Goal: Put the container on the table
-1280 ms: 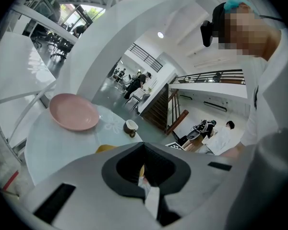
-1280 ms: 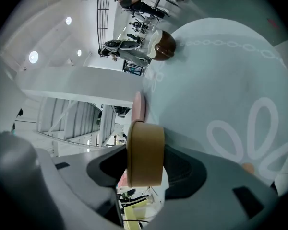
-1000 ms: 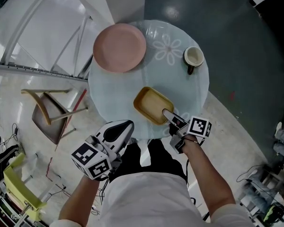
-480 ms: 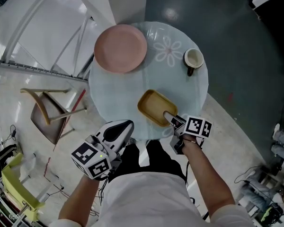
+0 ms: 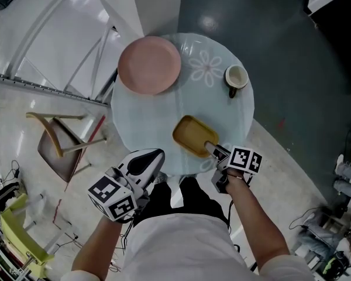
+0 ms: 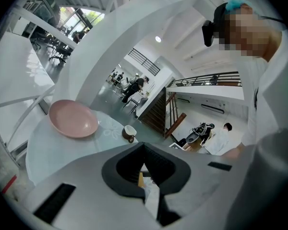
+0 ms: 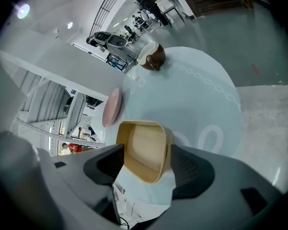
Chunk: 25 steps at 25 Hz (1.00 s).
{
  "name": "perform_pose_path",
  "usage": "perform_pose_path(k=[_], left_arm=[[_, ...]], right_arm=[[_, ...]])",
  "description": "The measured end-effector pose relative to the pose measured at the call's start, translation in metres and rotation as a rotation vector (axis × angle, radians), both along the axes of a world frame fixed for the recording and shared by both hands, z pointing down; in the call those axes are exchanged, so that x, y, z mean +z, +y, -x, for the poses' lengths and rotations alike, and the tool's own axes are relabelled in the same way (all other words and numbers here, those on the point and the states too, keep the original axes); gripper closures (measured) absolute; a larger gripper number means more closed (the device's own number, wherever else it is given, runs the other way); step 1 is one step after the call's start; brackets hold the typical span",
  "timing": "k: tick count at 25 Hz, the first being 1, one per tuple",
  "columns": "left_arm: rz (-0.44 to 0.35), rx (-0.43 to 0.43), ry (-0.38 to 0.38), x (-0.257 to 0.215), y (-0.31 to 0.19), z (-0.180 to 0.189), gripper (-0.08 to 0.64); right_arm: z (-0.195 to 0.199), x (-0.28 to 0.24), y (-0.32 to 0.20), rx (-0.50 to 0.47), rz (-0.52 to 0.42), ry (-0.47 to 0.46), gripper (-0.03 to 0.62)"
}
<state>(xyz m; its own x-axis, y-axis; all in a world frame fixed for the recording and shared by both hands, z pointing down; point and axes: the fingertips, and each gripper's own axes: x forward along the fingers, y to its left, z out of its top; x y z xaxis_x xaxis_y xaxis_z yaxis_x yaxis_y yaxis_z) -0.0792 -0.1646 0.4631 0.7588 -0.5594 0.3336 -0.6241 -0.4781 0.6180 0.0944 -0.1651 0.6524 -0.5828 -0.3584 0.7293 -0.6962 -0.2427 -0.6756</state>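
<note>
Hand-held gripper wider rnd wood(?) container

Large open indoor hall used as a work and recording space

A round pale table with a pink plate and a mug stands on a polished floor strewn with cables. Beyond it are a staircase, a railed upper gallery, ceiling spotlights and people at distant desks.
</note>
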Motion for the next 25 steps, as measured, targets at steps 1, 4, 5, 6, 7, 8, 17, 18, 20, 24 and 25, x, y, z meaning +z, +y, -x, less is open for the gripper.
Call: perform_pose_path(k=[1, 4, 5, 6, 7, 8, 17, 18, 20, 24, 25], left_arm=[[-0.004, 0.002, 0.000, -0.001, 0.000, 0.000, 0.538], [-0.014, 0.008, -0.001, -0.006, 0.000, -0.002, 0.540], [-0.018, 0.011, -0.001, -0.008, 0.000, -0.003, 0.538], [-0.023, 0.014, -0.001, -0.010, 0.000, -0.003, 0.538], [-0.029, 0.018, -0.002, -0.011, -0.001, -0.004, 0.538], [-0.035, 0.022, -0.003, -0.013, -0.001, -0.005, 0.538], [-0.090, 0.058, -0.019, -0.034, 0.000, -0.014, 0.538], [-0.097, 0.061, -0.020, -0.037, -0.001, -0.015, 0.538], [-0.108, 0.065, -0.024, -0.043, 0.000, -0.016, 0.538], [-0.128, 0.067, -0.030, -0.053, 0.003, -0.018, 0.538], [-0.132, 0.066, -0.030, -0.054, 0.004, -0.018, 0.538]], right_arm=[[-0.002, -0.001, 0.001, 0.003, -0.003, 0.003, 0.298], [-0.007, -0.007, 0.004, 0.007, -0.018, 0.017, 0.298], [-0.009, -0.010, 0.004, 0.006, -0.028, 0.022, 0.298], [-0.010, -0.013, 0.004, 0.004, -0.041, 0.026, 0.298], [-0.011, -0.017, 0.003, 0.000, -0.056, 0.029, 0.298], [-0.011, -0.021, 0.003, -0.005, -0.071, 0.030, 0.298], [0.004, -0.068, 0.004, -0.101, -0.224, -0.010, 0.330], [0.006, -0.074, 0.004, -0.112, -0.242, -0.011, 0.347], [0.008, -0.086, 0.004, -0.136, -0.281, -0.010, 0.377], [0.012, -0.111, 0.002, -0.174, -0.367, -0.005, 0.458], [0.013, -0.117, 0.002, -0.180, -0.386, -0.005, 0.470]])
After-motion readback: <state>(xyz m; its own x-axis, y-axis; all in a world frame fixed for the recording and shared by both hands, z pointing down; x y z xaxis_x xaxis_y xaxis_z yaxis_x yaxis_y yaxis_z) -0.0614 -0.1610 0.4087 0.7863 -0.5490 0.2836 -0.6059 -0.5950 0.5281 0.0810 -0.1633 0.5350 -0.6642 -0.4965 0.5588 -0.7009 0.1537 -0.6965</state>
